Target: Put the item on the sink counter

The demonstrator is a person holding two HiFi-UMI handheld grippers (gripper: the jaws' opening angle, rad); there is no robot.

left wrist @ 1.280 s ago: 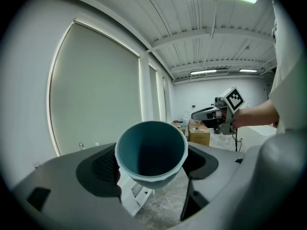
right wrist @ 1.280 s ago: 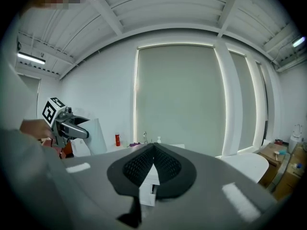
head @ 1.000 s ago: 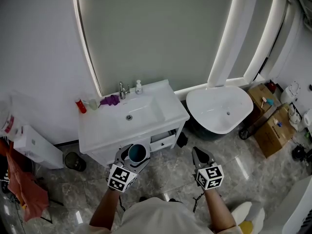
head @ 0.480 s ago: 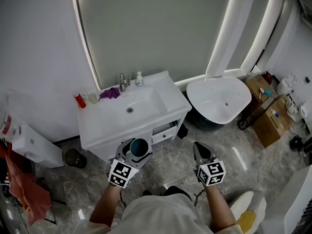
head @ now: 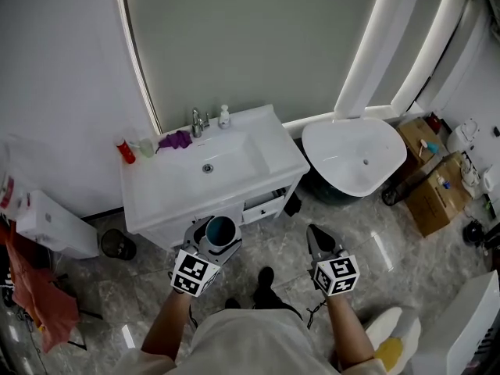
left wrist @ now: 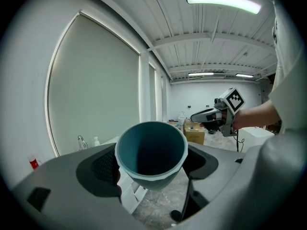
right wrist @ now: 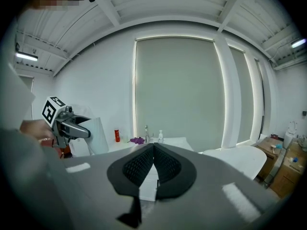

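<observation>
A teal cup (left wrist: pixel 151 152) with a pale outside sits upright between the jaws of my left gripper (head: pixel 216 239), which is shut on it; in the head view the teal cup (head: pixel 220 230) hangs just in front of the white sink counter (head: pixel 269 151). The counter holds a basin with a drain (head: pixel 207 168) and a tap (head: pixel 196 121) at its back. My right gripper (head: pixel 320 243) is shut with nothing in it, out over the floor to the right of the cabinet. In the right gripper view its pads (right wrist: pixel 144 166) meet, facing the sink counter (right wrist: pixel 170 141).
On the counter's back edge stand a red bottle (head: pixel 126 150), a clear glass (head: pixel 146 147), a purple cloth (head: pixel 177 140) and a soap bottle (head: pixel 224 116). A white bathtub (head: pixel 355 156) sits to the right, cardboard boxes (head: pixel 433 194) beyond. A white box (head: pixel 47 225) lies at the left.
The whole view has shifted slightly: the sink counter now lies a little higher and closer to the cup. Both grippers hold the same state, the cup still in the left one.
</observation>
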